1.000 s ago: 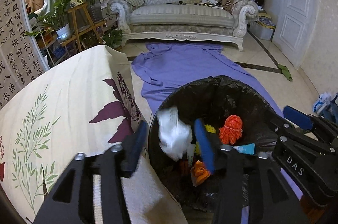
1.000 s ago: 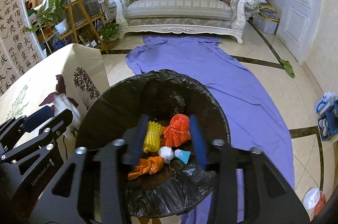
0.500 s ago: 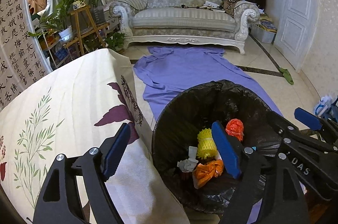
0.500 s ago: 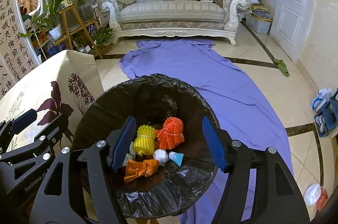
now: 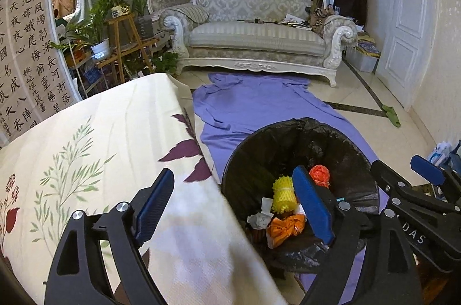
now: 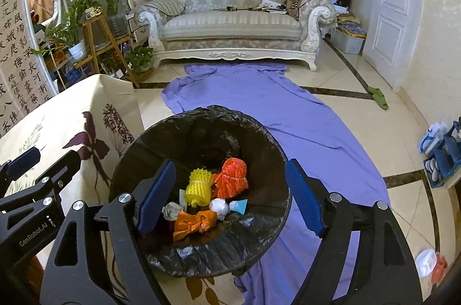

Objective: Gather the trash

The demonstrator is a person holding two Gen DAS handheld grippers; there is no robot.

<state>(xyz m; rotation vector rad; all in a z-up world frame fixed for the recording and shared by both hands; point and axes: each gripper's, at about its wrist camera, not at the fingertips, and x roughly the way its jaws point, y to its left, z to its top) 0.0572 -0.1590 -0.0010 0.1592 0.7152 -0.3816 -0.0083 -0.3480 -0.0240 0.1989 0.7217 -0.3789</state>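
Left wrist view: left gripper (image 5: 233, 204) spread wide, holding nothing, straddling the edge of the floral-cloth tabletop (image 5: 95, 138) and the black-lined trash bin (image 5: 340, 138). Right wrist view: right gripper (image 6: 230, 197) likewise gaping and empty above the bin. Inside: orange wrapper (image 6: 194, 221), crumpled paper (image 6: 172, 210), white ball (image 6: 218, 204), yellow foam net (image 6: 198, 187), orange-red foam net (image 6: 232, 178). Beyond, purple sheet (image 6: 259, 103) on the floor, then ornate sofa (image 6: 230, 25)
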